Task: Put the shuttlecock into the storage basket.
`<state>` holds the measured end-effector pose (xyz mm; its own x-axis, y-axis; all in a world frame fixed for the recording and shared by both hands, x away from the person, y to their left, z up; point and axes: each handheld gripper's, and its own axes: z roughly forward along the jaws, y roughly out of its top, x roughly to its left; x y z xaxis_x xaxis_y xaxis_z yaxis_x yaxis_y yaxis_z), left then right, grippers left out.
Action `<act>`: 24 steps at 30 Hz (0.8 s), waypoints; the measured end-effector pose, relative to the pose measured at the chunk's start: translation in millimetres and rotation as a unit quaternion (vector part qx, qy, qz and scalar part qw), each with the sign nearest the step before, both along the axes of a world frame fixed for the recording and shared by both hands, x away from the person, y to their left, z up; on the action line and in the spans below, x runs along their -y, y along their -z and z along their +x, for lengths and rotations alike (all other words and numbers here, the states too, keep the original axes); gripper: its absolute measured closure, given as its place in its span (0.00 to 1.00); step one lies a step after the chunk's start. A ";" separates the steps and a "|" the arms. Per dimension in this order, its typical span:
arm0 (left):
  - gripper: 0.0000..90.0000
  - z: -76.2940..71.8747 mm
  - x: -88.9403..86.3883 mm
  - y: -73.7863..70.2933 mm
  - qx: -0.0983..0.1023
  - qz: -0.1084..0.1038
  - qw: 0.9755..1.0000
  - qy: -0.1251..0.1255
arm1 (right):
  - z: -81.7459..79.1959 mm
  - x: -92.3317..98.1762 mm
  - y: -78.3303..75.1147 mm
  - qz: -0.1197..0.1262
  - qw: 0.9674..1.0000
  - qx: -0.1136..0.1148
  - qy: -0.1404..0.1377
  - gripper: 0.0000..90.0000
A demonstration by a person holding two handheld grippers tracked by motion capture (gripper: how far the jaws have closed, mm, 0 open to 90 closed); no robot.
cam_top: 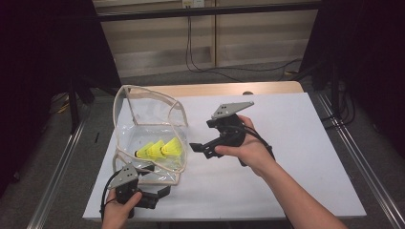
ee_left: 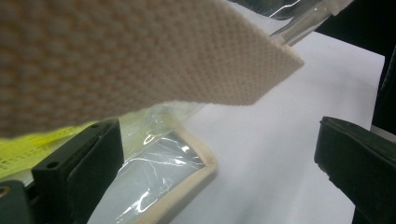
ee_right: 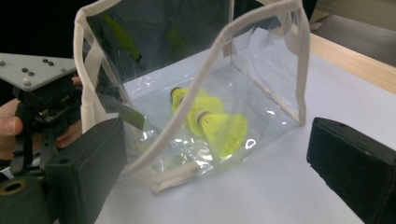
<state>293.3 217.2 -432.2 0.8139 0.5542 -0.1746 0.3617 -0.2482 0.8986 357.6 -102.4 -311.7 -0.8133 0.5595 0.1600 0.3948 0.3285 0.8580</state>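
Note:
A clear plastic bag (cam_top: 143,119) with cream trim stands open on the left of the white table (cam_top: 267,143). Three yellow shuttlecocks (cam_top: 160,149) lie on its floor, and they show through the bag's clear wall as the shuttlecocks (ee_right: 212,119) in the right gripper view. My left gripper (cam_top: 160,195) is open at the bag's near corner. The bag's cream edge (ee_left: 196,163) lies between its jaws and a cream strap (ee_left: 140,51) hangs above them. My right gripper (cam_top: 203,136) is open just right of the bag (ee_right: 196,93), facing it, with nothing between its jaws.
The white table surface stretches bare to the right of the bag and in front of the right hand. A wooden strip (cam_top: 215,89) runs along the far edge. Metal rails (cam_top: 353,157) flank the table, and cables (cam_top: 200,67) lie on the floor beyond.

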 end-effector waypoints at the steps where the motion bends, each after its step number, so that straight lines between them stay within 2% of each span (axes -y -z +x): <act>1: 0.02 -0.1 0.2 0.0 0.000 0.000 1.000 0.000 | -0.6 2.9 1.8 0.000 1.000 0.000 0.000 0.06; 10: 0.01 -0.4 0.5 -0.1 0.000 0.001 1.000 -0.002 | -2.1 26.2 18.5 0.006 1.000 -0.001 0.017 0.06; 24: 0.02 -0.5 0.3 -0.1 0.000 0.001 1.000 -0.001 | -5.0 47.8 39.8 0.004 0.999 -0.003 0.032 0.06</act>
<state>292.9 216.9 -432.1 0.8127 0.5566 -0.1724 0.3615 -0.2497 0.8983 352.5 -150.2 -351.5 -0.7751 0.6089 0.1686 0.4195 0.2965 0.8579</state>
